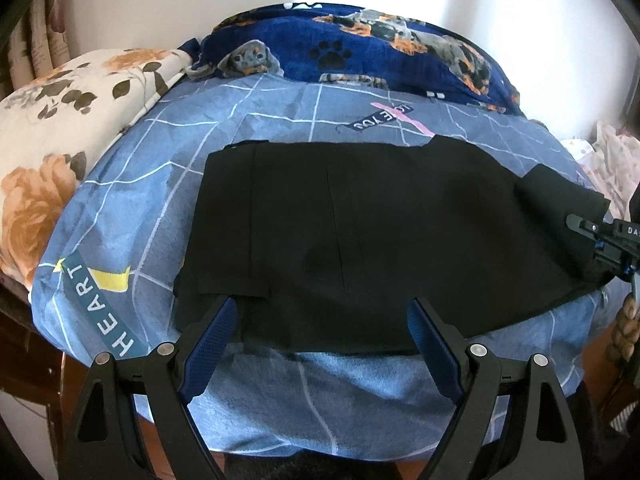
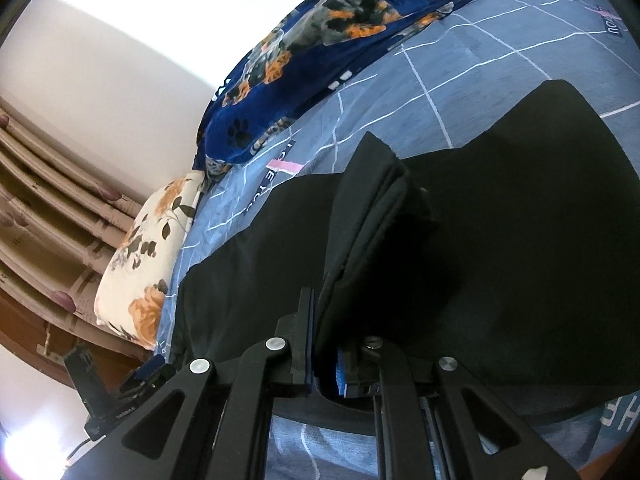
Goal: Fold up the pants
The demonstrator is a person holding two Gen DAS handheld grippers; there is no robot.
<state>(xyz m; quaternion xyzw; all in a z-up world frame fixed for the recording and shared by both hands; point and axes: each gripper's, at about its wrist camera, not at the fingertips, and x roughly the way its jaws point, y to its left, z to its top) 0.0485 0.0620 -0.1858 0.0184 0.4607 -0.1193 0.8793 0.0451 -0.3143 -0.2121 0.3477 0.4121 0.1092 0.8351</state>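
Black pants (image 1: 360, 232) lie folded on the bed (image 1: 160, 168).
Left gripper (image 1: 324, 344) fingers wide apart at 6 o'clock; right gripper (image 2: 320, 320) fingers pinch the pants' lifted edge.

A home bedroom: bed (image 1: 256, 380), floral pillow (image 1: 60, 120), blanket (image 1: 360, 52), curtains (image 2: 48, 216)

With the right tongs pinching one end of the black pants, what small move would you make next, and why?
Probably carry the right tongs across toward the far end of the pants, laying the lifted flap over the flat part. They are shut on that end, while the left tongs hang open and hold nothing.
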